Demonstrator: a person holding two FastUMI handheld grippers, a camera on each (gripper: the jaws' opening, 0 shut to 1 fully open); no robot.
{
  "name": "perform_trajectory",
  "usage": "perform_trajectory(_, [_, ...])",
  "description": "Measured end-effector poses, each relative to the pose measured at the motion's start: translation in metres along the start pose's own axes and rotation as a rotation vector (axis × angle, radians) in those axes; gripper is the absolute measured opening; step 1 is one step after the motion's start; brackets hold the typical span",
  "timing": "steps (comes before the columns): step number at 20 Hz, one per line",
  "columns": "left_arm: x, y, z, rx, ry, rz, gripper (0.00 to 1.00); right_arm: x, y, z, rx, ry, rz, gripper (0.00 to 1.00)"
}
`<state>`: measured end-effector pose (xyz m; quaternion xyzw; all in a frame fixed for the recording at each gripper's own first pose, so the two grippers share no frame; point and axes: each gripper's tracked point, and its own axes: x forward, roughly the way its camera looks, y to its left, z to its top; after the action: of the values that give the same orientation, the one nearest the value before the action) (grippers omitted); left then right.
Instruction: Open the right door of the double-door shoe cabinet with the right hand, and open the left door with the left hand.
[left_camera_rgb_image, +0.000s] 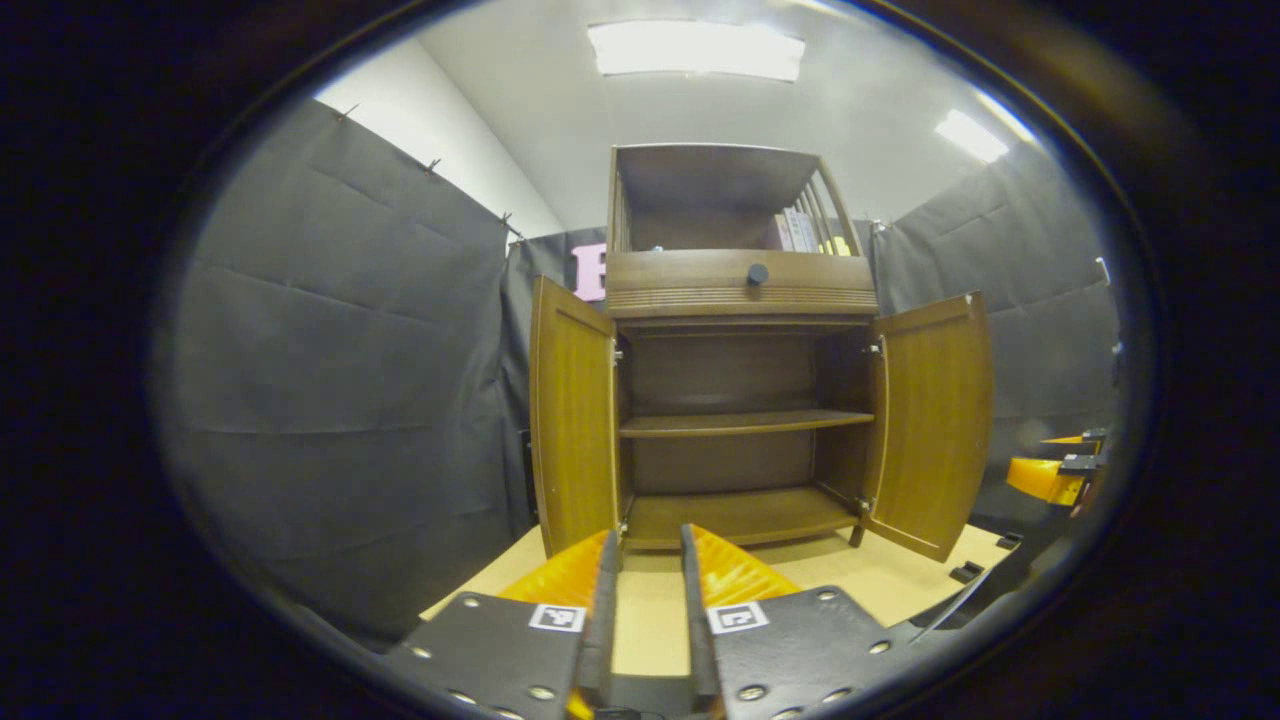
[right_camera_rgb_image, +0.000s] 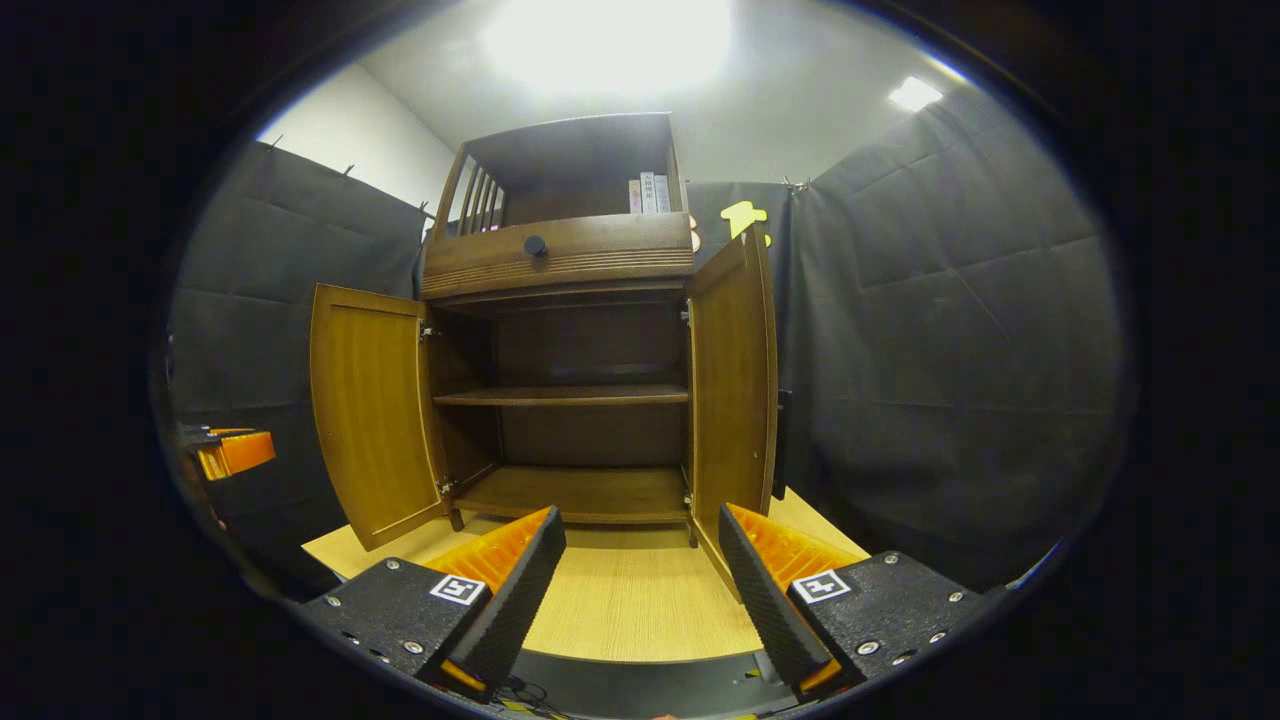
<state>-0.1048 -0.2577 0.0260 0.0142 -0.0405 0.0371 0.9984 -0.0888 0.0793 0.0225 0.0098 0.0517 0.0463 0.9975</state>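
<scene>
Shoe cabinet stands on the light wooden table, ahead of both your tools. Left door and right door both swung out, shelves bare. Your left gripper: fingers narrowly parted, gripping nothing. Your right gripper: fingers spread wide, empty, short of the right door's edge.

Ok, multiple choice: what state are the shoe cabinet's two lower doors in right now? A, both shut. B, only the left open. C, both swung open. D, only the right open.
C: the left door and the right door both stand swung out, baring the middle shelf.
</scene>
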Motion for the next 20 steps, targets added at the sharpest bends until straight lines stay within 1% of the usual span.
perform_trajectory(3, [-0.007, 0.0, -0.002, -0.006, -0.002, 0.001, 0.82, -0.006, -0.001, 0.0, 0.0, -0.008, 0.0, 0.95])
perform_trajectory(5, [-0.012, 0.006, 0.0, -0.006, -0.013, 0.023, 0.95, -0.009, -0.001, 0.0, 0.0, -0.009, -0.004, 0.96])
perform_trajectory(8, [-0.018, 0.011, 0.0, -0.001, -0.016, 0.046, 0.95, -0.011, -0.003, 0.0, 0.002, -0.013, -0.013, 0.96])
perform_trajectory(10, [-0.019, 0.014, -0.001, 0.009, -0.013, 0.054, 0.84, -0.013, -0.004, 0.001, 0.004, -0.017, -0.017, 0.96])
perform_trajectory(11, [-0.019, 0.015, -0.002, 0.012, -0.012, 0.057, 0.84, -0.013, -0.004, 0.002, 0.005, -0.018, -0.019, 0.96])
perform_trajectory(15, [-0.019, 0.016, -0.001, 0.012, -0.013, 0.058, 0.95, -0.013, -0.003, 0.003, 0.006, -0.023, -0.023, 0.96])
perform_trajectory(20, [-0.018, 0.017, 0.0, 0.019, -0.015, 0.053, 0.95, -0.008, -0.003, 0.003, 0.007, -0.026, -0.022, 0.96])
